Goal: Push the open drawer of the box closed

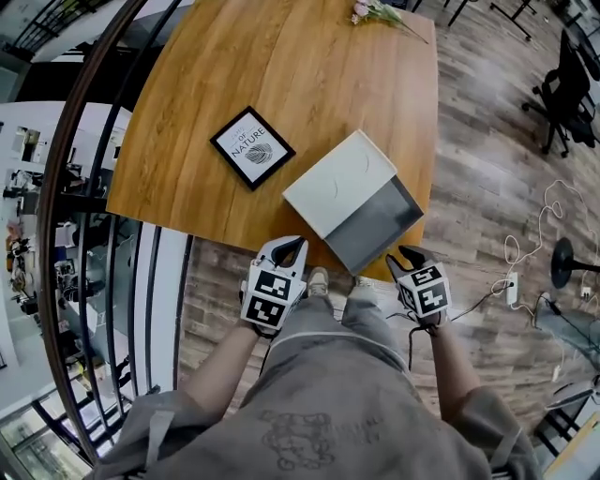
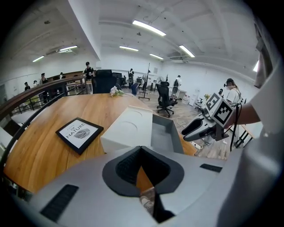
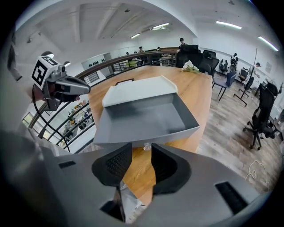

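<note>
A white box (image 1: 337, 181) lies on the wooden table (image 1: 187, 141) near its front edge. Its grey drawer (image 1: 380, 225) is pulled out toward me and is empty. My left gripper (image 1: 286, 247) hangs off the table's near edge, left of the drawer's front, shut with nothing in it. My right gripper (image 1: 409, 255) sits just right of the drawer's front corner, open a little and empty. In the right gripper view the drawer (image 3: 146, 117) fills the space just ahead of the right gripper (image 3: 142, 148). From the left gripper (image 2: 141, 150), the box (image 2: 128, 128) lies ahead and slightly right.
A black-framed print (image 1: 251, 147) lies on the table left of the box. Flowers (image 1: 375, 11) rest at the far edge. A curved railing (image 1: 66, 187) runs along the left. Right of the table are an office chair (image 1: 567, 84) and cables (image 1: 525, 253) on the wood floor.
</note>
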The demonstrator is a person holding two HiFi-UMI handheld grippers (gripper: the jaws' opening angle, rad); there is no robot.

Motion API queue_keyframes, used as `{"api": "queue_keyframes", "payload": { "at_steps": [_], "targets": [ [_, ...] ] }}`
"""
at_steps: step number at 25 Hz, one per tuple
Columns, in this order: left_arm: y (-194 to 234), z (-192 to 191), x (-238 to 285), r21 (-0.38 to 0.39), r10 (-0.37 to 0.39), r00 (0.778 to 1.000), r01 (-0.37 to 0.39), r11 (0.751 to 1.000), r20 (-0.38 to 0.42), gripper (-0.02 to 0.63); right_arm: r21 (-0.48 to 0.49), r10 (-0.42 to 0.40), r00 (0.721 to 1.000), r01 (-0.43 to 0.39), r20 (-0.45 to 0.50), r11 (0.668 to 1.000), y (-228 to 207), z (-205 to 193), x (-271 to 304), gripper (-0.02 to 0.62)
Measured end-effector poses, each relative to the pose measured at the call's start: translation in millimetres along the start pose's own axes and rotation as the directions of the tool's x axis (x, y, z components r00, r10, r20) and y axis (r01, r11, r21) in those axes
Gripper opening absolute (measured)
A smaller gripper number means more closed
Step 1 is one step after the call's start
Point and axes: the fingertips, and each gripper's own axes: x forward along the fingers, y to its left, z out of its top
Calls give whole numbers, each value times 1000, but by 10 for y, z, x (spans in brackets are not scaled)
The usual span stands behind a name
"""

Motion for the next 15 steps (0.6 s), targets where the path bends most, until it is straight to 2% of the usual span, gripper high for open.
{"api": "queue_keyframes", "payload": {
  "at_steps": [4, 9, 15],
  "targets": [
    [-51, -135, 93, -74, 17, 999, -19, 997, -29, 15, -25, 65, 996, -66, -59, 997, -40, -117, 154, 150],
    [-79, -281, 117, -127, 77, 994, -87, 988, -83, 15, -45, 121, 989, -125, -88, 991, -106, -157, 296, 141],
    [-37, -323, 94, -211, 149, 983, -168, 963, -103, 15, -111, 203, 971, -217, -128, 970, -74, -123, 403, 133]
  ]
}}
